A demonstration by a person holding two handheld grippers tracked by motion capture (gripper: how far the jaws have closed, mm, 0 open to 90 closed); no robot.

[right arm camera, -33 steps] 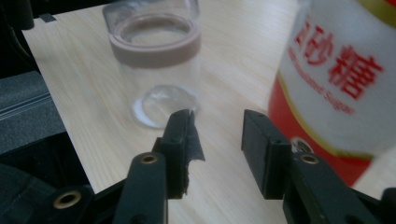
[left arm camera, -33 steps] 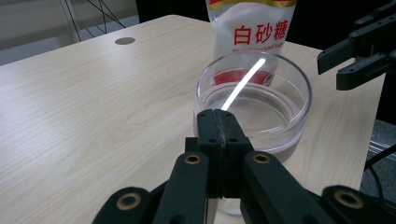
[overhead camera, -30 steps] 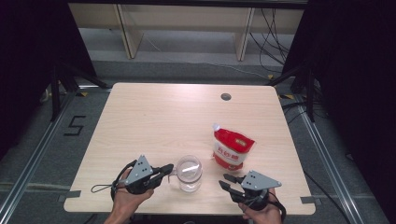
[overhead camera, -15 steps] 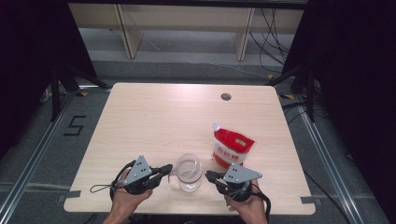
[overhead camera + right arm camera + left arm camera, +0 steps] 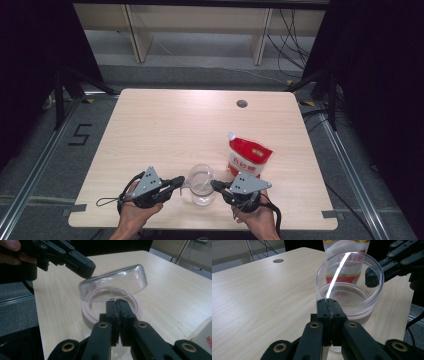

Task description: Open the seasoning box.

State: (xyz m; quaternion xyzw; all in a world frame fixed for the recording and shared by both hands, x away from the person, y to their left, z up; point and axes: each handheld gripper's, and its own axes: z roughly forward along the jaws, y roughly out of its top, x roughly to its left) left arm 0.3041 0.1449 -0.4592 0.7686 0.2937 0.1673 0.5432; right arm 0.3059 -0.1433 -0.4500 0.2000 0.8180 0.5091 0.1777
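A clear round jar (image 5: pixel 201 184) (image 5: pixel 350 291) (image 5: pixel 112 287), open at the top, stands near the table's front edge. My left gripper (image 5: pixel 182 181) (image 5: pixel 329 301) is shut, and its tips rest against the jar's left wall just under the rim. My right gripper (image 5: pixel 214 184) (image 5: pixel 117 301) is also shut, and its tips meet the jar's right wall. Each gripper view shows the other one across the jar: the right gripper (image 5: pixel 372 277) and the left gripper (image 5: pixel 85 266). A red and white pouch (image 5: pixel 248 157) (image 5: pixel 347 247) (image 5: pixel 202 337) lies just behind the right gripper.
The light wooden table (image 5: pixel 165 130) has a small round cable hole (image 5: pixel 242 104) (image 5: pixel 278 261) near its far edge. Both hands sit at the front edge. Dark stands and cables flank the table on the floor.
My right gripper has moved left along the front edge until its tips reached the jar's right side. The left gripper and the jar have stayed put.
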